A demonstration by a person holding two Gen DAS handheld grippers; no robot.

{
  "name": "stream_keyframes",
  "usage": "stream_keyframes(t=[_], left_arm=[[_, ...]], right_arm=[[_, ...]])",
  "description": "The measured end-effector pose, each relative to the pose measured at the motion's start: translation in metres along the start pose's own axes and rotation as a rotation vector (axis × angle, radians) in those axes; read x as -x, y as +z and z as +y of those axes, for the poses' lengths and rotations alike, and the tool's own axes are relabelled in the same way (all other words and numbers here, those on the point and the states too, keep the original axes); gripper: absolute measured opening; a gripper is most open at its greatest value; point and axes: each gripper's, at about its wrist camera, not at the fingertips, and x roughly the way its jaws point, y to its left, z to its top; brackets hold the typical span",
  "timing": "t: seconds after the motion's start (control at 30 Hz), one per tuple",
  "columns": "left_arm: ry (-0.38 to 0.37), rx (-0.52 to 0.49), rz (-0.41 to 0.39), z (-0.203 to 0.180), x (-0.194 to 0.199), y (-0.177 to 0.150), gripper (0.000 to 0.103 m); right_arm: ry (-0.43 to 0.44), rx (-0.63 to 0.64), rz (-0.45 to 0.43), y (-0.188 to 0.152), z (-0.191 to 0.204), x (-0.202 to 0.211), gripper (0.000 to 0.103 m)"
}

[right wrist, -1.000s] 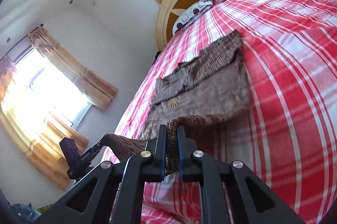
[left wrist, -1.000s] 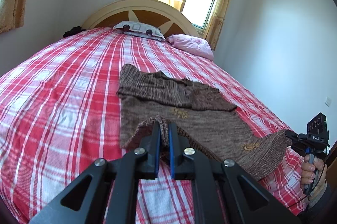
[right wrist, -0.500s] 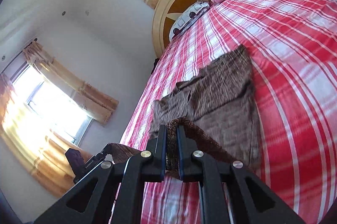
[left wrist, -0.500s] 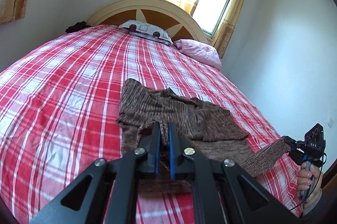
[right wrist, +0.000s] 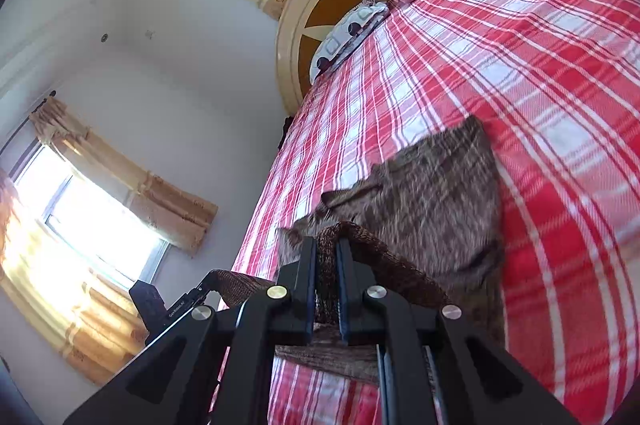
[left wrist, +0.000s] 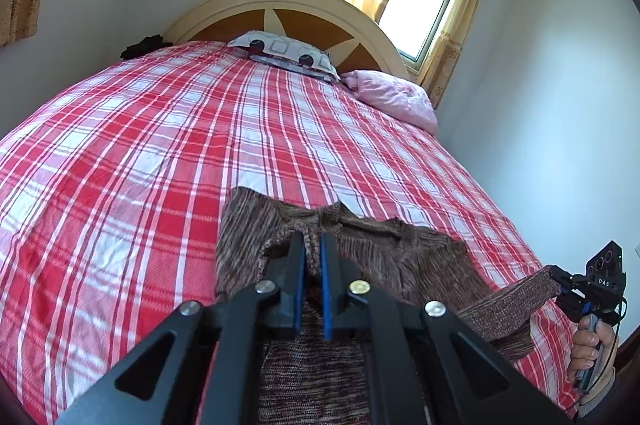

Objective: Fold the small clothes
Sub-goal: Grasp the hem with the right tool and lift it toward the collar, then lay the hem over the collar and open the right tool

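A brown knitted sweater (left wrist: 400, 253) lies on the red plaid bed, its lower hem lifted off the cover. My left gripper (left wrist: 312, 245) is shut on one corner of that hem, the knit pinched between the blue pads. At the right edge of the left wrist view, my right gripper (left wrist: 558, 275) holds the other hem corner, with a hand on its handle. In the right wrist view the sweater (right wrist: 436, 201) spreads ahead, and my right gripper (right wrist: 325, 249) is shut on a fold of its ribbed hem. The left gripper (right wrist: 208, 279) shows at lower left, clamping the opposite corner.
The red and white plaid bed cover (left wrist: 140, 153) stretches to a cream and brown headboard (left wrist: 288, 13). A patterned pillow (left wrist: 284, 53) and a pink pillow (left wrist: 392, 97) lie at the head. White walls stand on both sides; curtained windows (left wrist: 424, 1) are behind.
Both grippers have carried the lifted hem forward over the sweater toward its collar. The flat part of the sweater still showing ahead has become shorter.
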Motion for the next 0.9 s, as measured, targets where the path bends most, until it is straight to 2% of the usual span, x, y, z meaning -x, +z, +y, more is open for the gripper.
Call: stream_keyframes(t=[0.23, 0.53, 0.6, 0.67, 0.7, 0.73, 0.77, 0.8, 0.83, 0.9], left_arm=[[0.050, -0.015, 0.073, 0.011, -0.058, 0.006, 0.007], [0.063, -0.035, 0.123, 0.014, -0.100, 0.012, 0.007], [0.076, -0.036, 0.132, 0.014, -0.110, 0.015, 0.010], [0.125, -0.024, 0.127, 0.018, -0.119, 0.019, 0.010], [0.134, -0.018, 0.121, 0.021, -0.120, 0.021, 0.010], [0.159, -0.005, 0.110, 0.024, -0.121, 0.024, 0.010], [0.182, 0.023, 0.095, 0.030, -0.118, 0.027, 0.013], [0.179, 0.039, 0.092, 0.033, -0.117, 0.027, 0.018], [0.170, 0.059, 0.095, 0.037, -0.113, 0.027, 0.021], [0.156, 0.065, 0.105, 0.041, -0.099, 0.021, 0.037]], right_arm=[[-0.048, -0.060, 0.029, 0.028, -0.034, -0.038, 0.009], [-0.147, -0.142, 0.052, 0.050, -0.079, -0.075, 0.009], [-0.166, -0.152, 0.044, 0.061, -0.085, -0.084, 0.010], [-0.164, -0.184, 0.030, 0.072, -0.095, -0.090, 0.011], [-0.192, -0.178, 0.023, 0.079, -0.098, -0.094, 0.022], [-0.232, -0.171, 0.001, 0.085, -0.100, -0.093, 0.055], [-0.255, -0.171, -0.013, 0.088, -0.099, -0.092, 0.074], [-0.257, -0.171, -0.024, 0.090, -0.098, -0.089, 0.087], [-0.245, -0.154, -0.030, 0.090, -0.094, -0.085, 0.087], [-0.228, -0.065, 0.009, 0.085, -0.078, -0.084, 0.087]])
